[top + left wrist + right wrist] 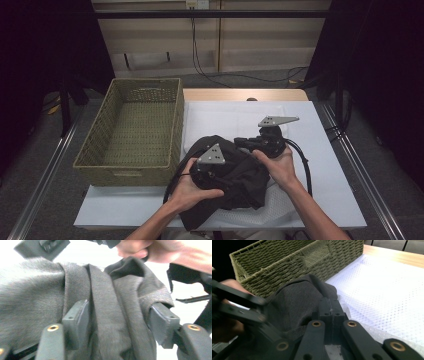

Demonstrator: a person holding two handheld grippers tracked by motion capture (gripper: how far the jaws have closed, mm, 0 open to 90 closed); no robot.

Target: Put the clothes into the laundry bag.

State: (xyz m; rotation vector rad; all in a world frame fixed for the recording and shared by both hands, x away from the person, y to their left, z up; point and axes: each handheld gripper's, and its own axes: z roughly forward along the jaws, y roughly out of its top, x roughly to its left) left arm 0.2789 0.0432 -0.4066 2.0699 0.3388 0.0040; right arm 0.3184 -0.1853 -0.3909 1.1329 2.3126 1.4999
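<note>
— So, how far along?

— Early, by the look of it. Dark grey garment [235, 175] bunched on the white mat [320, 150], near the table's front edge; nothing yet inside the woven basket [135, 130] just to its left.

— And the grippers?

— Left gripper [120, 322] with jaws spread wide, a thick fold of cloth lying between them, not pinched. Right gripper [331, 312] with jaws pressed together on the garment's edge, seemingly pinching a thin fold.

— Left to do?

— Probably gathering or folding, then lifting over into the basket.

— Anything in the way?

— Basket's near wall to clear; trailing black cables [304, 165] beside the cloth.
</note>
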